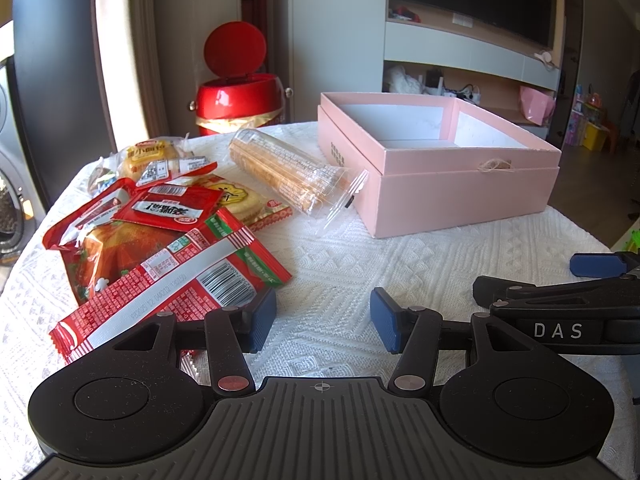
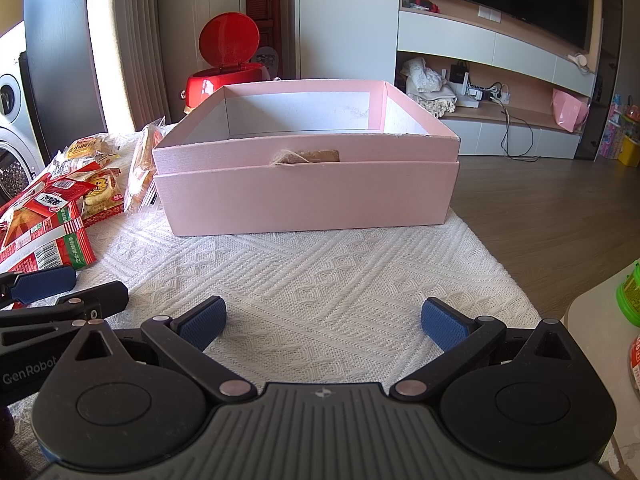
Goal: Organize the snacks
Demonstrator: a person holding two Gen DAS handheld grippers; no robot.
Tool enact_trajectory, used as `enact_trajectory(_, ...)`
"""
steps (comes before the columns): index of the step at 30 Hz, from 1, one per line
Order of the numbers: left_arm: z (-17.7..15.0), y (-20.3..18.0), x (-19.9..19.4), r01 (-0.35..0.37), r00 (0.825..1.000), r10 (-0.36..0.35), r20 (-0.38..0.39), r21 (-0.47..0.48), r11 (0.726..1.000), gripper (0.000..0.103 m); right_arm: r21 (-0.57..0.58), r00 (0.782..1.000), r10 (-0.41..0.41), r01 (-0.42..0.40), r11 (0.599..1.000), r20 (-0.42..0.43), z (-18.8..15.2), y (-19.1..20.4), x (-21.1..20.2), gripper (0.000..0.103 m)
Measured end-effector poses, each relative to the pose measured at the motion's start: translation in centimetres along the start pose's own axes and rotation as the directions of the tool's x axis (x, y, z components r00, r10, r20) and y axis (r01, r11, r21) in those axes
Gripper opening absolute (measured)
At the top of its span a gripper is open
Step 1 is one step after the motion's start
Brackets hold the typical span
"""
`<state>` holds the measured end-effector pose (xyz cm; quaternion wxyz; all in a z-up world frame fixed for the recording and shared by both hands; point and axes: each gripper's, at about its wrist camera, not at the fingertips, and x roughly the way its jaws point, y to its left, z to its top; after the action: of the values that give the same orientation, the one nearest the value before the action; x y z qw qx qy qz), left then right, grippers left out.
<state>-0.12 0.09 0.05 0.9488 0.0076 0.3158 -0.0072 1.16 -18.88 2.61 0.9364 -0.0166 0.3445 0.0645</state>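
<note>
Hovering with my left gripper (image 1: 323, 322) and right gripper (image 2: 323, 326) both spread and empty, I should pinch the near red foil snack packet (image 1: 168, 276) by its edge, at the bench's left edge, then lift it into the open pink cardboard box (image 2: 304, 196) at the far edge.

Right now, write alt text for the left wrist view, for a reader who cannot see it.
The left gripper hangs open and empty over a white textured cloth. A pile of red and yellow snack packets lies left, a clear sleeve of biscuits leans toward an open, empty pink box.
</note>
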Motion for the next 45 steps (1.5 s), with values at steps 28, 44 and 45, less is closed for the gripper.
enact_trajectory(28, 0.1, -0.1, 0.0, -0.007, 1.0, 0.007, 0.0, 0.008, 1.0, 0.058, 0.001, 1.0, 0.001, -0.001, 1.0, 0.0, -0.1, 0.1, 0.1, 0.103)
enact_trajectory(44, 2.6, 10.9, -6.9, -0.035, 0.999, 0.033, -0.016, -0.151, 0.988, 0.054, -0.11, 0.986, 0.105, -0.12, 0.987, -0.132, 1.4, -0.5, 0.4, 0.103)
enact_trajectory(45, 2.8, 12.1, -6.7, -0.041, 0.999, 0.037, -0.026, -0.201, 0.979, 0.053, -0.115, 0.986, 0.11, -0.124, 0.986, -0.126, 1.3, -0.6, 0.3, 0.103)
